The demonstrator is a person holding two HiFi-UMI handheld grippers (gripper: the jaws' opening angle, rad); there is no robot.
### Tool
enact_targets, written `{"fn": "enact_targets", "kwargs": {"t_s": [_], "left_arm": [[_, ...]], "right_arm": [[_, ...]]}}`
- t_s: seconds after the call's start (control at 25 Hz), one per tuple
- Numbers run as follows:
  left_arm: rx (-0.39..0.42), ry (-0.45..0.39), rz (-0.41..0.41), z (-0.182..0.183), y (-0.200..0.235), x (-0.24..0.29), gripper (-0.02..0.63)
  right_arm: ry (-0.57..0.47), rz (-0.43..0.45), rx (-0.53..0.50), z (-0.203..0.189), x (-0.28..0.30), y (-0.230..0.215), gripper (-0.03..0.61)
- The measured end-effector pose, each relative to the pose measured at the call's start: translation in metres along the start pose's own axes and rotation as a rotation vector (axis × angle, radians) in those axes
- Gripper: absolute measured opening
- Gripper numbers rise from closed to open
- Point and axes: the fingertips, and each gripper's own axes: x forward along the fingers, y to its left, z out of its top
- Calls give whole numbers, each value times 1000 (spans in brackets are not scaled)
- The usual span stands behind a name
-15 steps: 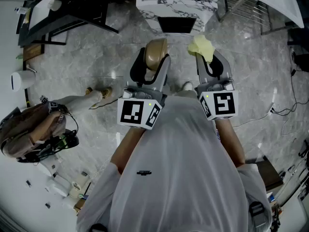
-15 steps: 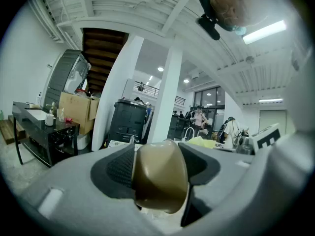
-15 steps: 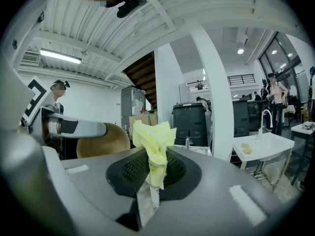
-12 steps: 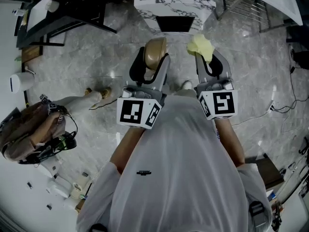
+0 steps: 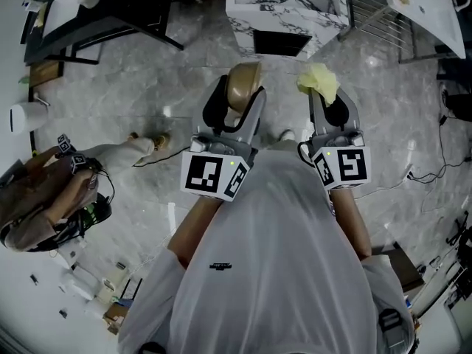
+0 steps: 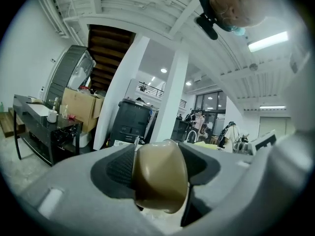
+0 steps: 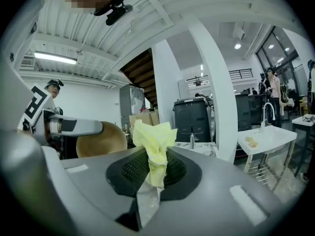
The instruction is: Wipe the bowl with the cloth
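Two things are gripped above a marbled floor (image 5: 147, 87): bowl (image 6: 160, 181) in the left gripper (image 5: 240, 88), cloth (image 5: 318, 80) in the right gripper (image 5: 330, 102).

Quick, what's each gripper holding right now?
Left gripper: closed on the brown bowl.
Right gripper: closed on the yellow cloth.

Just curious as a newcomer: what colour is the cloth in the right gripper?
The cloth is pale yellow, clearest in the right gripper view.
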Motion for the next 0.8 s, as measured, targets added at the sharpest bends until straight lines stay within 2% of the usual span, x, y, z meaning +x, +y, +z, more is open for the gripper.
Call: {"fn": "enact_targets", "kwargs": {"t_s": [0.24,0.44,0.6,0.8], "left_arm": [[-38,-10,23,7,51,-13,281],[-57,-13,5,8,87,-13,281],[-70,-4,-24,10,97,-2,281],[-95,3,-26,12,100,31,281]], "right_arm": [[9,-9,-21,3,33,26,46],[-9,-39,-44,11,56,46,48],[-5,-58,-47,17,72,46,48],[4,-44,-42,18,99,26,48]]}}
